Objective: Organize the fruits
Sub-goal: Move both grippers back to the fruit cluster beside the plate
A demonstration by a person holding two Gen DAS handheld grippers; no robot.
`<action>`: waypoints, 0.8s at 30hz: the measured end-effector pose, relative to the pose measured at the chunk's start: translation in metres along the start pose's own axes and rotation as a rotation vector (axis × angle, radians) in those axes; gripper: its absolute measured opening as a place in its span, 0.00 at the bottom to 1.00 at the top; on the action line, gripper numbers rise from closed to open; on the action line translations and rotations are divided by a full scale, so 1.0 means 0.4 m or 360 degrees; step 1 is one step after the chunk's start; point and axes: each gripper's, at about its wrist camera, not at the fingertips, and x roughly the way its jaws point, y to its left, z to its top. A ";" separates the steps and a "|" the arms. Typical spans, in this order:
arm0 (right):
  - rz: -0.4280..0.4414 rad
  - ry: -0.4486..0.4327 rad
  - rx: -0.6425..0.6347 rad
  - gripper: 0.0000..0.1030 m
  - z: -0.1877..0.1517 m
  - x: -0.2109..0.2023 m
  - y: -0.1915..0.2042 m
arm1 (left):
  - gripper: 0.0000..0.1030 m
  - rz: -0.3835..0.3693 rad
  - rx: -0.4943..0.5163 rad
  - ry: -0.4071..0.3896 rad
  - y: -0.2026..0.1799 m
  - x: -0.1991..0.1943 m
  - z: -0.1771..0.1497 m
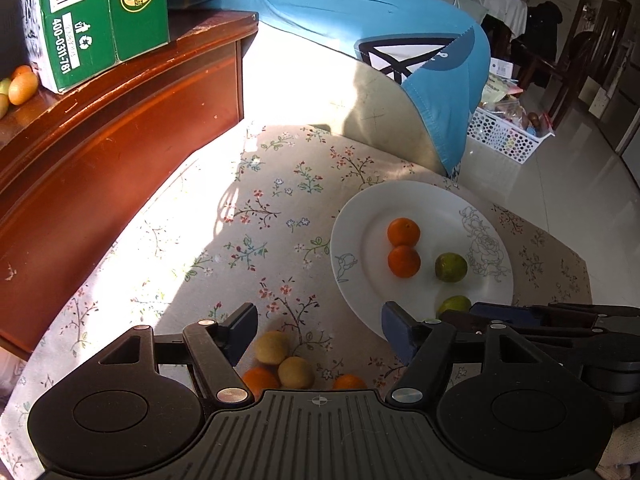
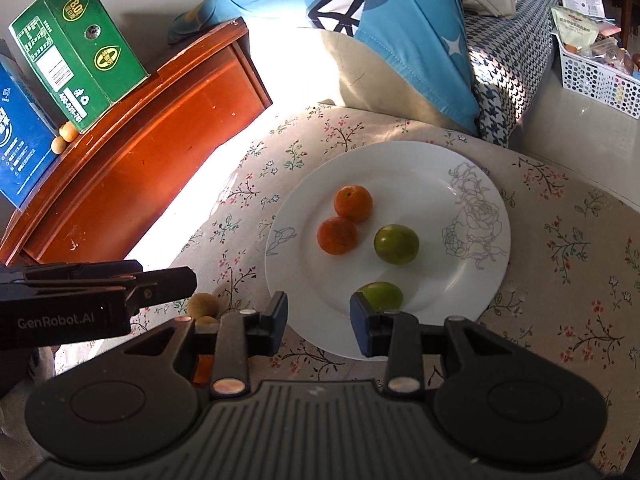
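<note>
White plate [image 2: 400, 168] as landmark: left gripper [image 1: 318, 334] fingers spread, empty, above yellow fruits [image 1: 280, 358] just beside its rim; right gripper [image 2: 319, 326] parted, empty. Straddle one, pinch gently.

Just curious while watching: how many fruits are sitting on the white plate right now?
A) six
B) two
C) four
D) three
C: the white plate holds two orange fruits and two green fruits; the other fruits lie off it on the flowered cloth.
</note>
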 end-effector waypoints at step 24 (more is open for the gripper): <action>0.0129 0.0174 -0.0175 0.35 -0.040 0.064 0.090 | 0.66 0.0047 0.0018 0.0106 0.101 -0.022 -0.135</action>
